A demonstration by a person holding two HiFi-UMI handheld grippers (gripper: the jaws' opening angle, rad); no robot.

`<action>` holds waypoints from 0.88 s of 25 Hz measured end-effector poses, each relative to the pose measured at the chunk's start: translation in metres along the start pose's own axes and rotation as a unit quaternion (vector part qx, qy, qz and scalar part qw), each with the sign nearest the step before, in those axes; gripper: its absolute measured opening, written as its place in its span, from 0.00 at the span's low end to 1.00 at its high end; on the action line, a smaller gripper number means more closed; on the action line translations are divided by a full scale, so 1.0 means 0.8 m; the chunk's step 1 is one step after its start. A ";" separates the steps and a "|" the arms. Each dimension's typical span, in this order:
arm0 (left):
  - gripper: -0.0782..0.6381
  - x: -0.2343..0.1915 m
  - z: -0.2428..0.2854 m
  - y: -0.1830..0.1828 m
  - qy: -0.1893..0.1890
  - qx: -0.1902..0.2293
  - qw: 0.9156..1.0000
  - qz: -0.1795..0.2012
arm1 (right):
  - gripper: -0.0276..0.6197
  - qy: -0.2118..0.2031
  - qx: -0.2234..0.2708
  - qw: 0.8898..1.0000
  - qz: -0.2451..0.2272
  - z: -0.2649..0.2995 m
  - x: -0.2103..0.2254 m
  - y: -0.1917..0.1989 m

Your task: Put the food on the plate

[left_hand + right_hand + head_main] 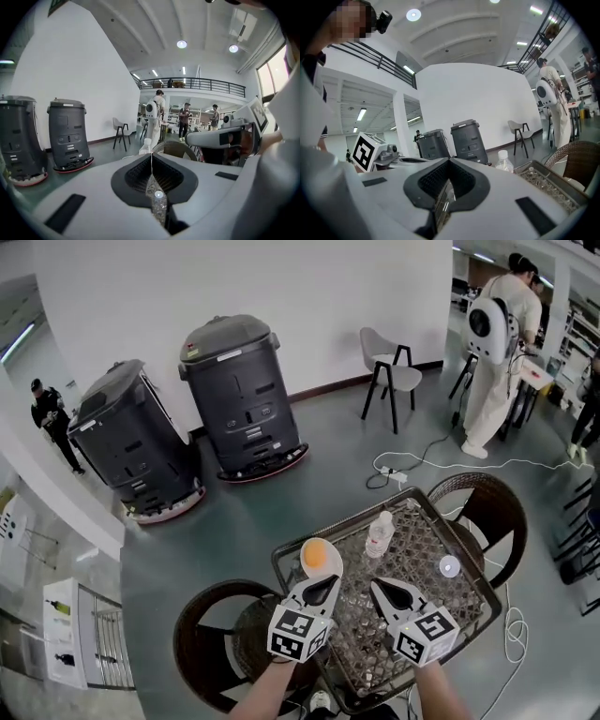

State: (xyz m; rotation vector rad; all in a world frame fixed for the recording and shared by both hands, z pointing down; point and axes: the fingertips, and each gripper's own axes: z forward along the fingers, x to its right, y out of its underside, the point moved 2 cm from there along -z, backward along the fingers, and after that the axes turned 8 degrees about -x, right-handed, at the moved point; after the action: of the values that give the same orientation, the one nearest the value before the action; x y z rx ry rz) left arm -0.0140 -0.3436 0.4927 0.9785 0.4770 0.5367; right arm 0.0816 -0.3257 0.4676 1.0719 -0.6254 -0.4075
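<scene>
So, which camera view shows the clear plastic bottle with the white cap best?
The head view: the clear plastic bottle stands whole and upright on the dark-framed table. The right gripper view shows only its cap and shoulders, the rest hidden; the left gripper view shows only a small part.

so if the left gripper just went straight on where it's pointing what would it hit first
Probably the clear bottle: it stands right in line beyond the shut left gripper. Depth is unclear; tilted down, it might meet the woven table first.
</scene>
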 end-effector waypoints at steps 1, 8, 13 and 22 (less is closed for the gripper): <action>0.12 0.007 -0.009 -0.007 0.004 0.010 1.000 0.000 | 0.05 0.002 0.007 1.000 -0.002 -0.007 -0.005 -0.006; 0.12 0.054 -0.071 -0.051 0.045 0.071 0.996 0.007 | 0.05 0.007 0.059 0.998 -0.020 -0.051 -0.046 -0.043; 0.12 0.084 -0.099 -0.071 0.072 0.088 0.994 0.009 | 0.05 0.013 0.077 0.997 -0.022 -0.078 -0.064 -0.060; 0.12 0.112 -0.121 -0.078 0.083 0.094 0.992 0.017 | 0.05 0.014 0.086 0.996 -0.033 -0.101 -0.082 -0.067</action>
State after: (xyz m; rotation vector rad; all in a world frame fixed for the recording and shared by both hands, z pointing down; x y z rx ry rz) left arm 0.0100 -0.2542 0.3800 1.1284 0.6702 0.6149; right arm 0.0841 -0.2548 0.3746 1.2623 -0.6091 -0.4012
